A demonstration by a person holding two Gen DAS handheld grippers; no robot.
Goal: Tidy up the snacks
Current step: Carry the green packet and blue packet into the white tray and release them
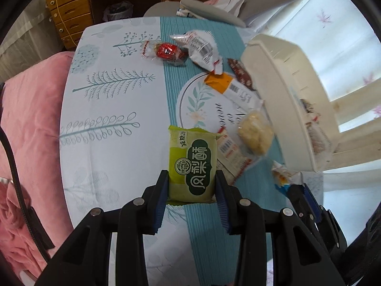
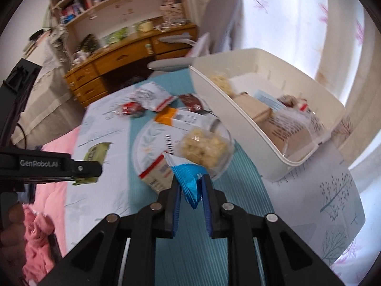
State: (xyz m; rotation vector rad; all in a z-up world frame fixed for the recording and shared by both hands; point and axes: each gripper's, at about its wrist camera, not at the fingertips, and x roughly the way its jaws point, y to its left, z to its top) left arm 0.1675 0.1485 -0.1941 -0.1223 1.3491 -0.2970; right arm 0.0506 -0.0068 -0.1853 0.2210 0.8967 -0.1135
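My left gripper (image 1: 191, 186) is clamped on a green pineapple-cake packet (image 1: 193, 164), its blue pads pressing both long edges, the packet held up off the table (image 1: 107, 109). My right gripper (image 2: 191, 190) is closed narrow on a blue snack packet (image 2: 189, 178), pinching its crimped end so the packet stands up between the fingers.

On the table, a teal striped runner (image 1: 207, 226) crosses the pale tree-print cloth. On the runner, the round leaf-print mat (image 1: 202, 102) carries an orange-and-white packet (image 1: 228, 87) at its far edge and a clear bag of pale yellow puffed snack (image 1: 256, 133) at its right edge. A white packet with a red stripe and barcode (image 1: 231, 152) lies just near of that bag, partly behind the green packet. Farther off lie a red-wrapped sweet (image 1: 166, 51), a white barcode packet (image 1: 202, 46) just right of it, and a dark red packet (image 1: 240, 71) nearer the bin.

The white plastic bin (image 2: 238, 112) stands on the right side of the table, already holding a brown box (image 2: 252, 107) and several wrapped snacks (image 2: 293, 119). In the right wrist view the left gripper shows at the left, with the green packet beyond it.
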